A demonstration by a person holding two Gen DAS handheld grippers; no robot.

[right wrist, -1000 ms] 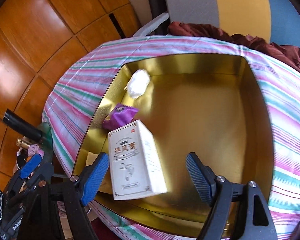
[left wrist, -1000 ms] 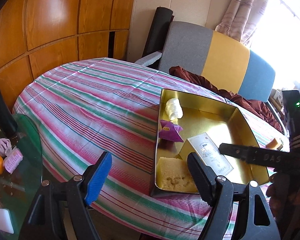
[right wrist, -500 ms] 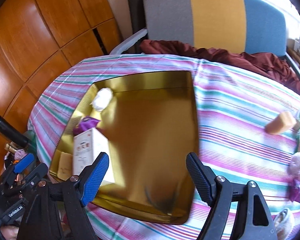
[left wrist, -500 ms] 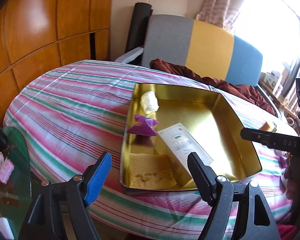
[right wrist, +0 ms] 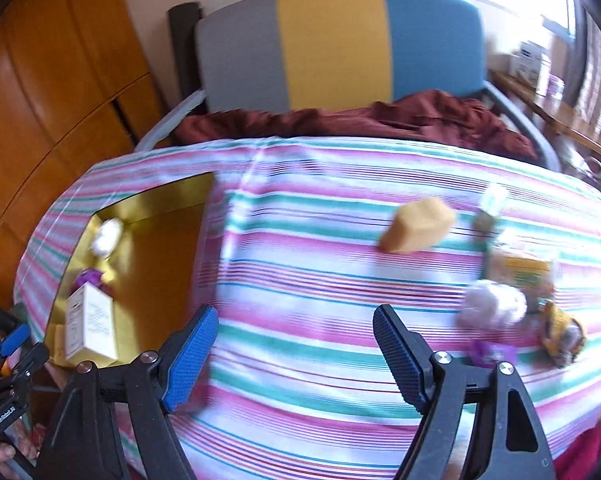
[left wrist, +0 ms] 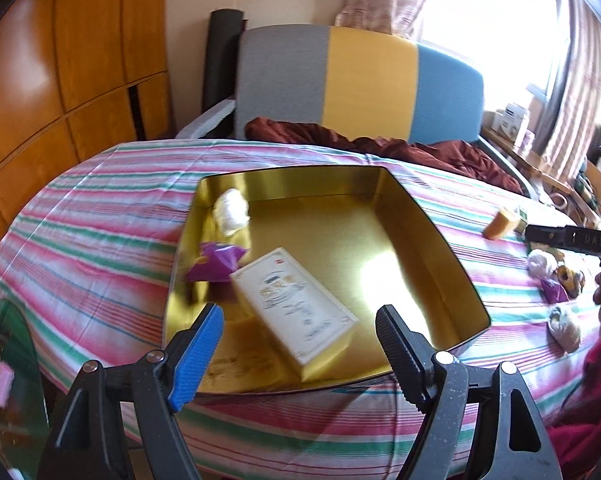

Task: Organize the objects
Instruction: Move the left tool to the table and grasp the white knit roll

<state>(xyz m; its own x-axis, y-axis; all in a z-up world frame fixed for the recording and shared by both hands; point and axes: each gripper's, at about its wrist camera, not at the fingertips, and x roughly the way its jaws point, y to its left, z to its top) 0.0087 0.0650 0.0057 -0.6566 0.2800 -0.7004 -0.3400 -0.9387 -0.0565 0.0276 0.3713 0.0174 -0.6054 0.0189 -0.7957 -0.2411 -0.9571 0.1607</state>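
the left gripper (left wrist: 298, 344) hangs tilted downward over the near edge of the gold tin tray (left wrist: 452, 276), its jaws spread apart with nothing between them, the blue pad at about 8 o'clock in its own view and the black ribbed pad at about 4 o'clock. the tray sits on the striped tablecloth (left wrist: 100, 240) and holds a white boxed carton (left wrist: 296, 312) lying at a slant near the tray's 6 o'clock side, a purple wrapper (left wrist: 216, 264) just beside the carton at about 10 o'clock from it, a white wrapped lump (left wrist: 230, 210) toward the tray's 11 o'clock corner, and a yellow sponge-like slab (left wrist: 236, 360) under the blue pad. the right gripper (right wrist: 294, 354) also points down at an angle, released and wide, hovering over bare cloth with no object between its pads; this view is blurred. from the right wrist view the tray (right wrist: 172, 248) lies off at 9 o'clock, and the loose things wait at 2 to 3 o'clock: an orange block (right wrist: 416, 230), a white fluffy ball (right wrist: 492, 308), a yellow-and-dark wrapped piece (right wrist: 560, 332), a purple scrap (right wrist: 488, 350) and a yellowish packet (right wrist: 520, 270), all near one another. a striped chair back (right wrist: 340, 44) stands at 12 o'clock with a dark red cloth (right wrist: 380, 120) draped on its seat.
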